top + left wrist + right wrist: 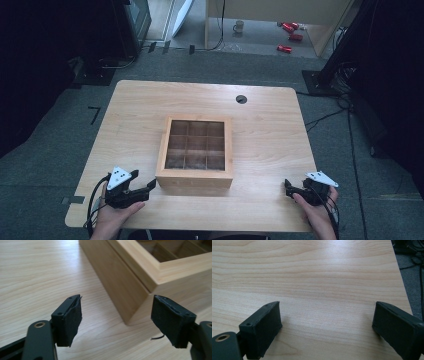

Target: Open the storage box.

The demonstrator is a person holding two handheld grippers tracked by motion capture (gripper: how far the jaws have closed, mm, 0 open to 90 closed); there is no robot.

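A wooden box [195,150] with a glass-paned lid over nine compartments sits mid-desk [260,200]. The left claw [150,186] rests just beside its near left corner, jaws apart with nothing between them; in the left gripper view that corner [140,305] lies just ahead of the gap. The step looks like an approach to the box, probably its lid, though no latch is clear. Next calls for lining the pads on the lid's edge. The right claw [287,185] waits wide and empty, well apart from the box.

a light wooden table [270,107] carries one compartmented wooden box [195,177].
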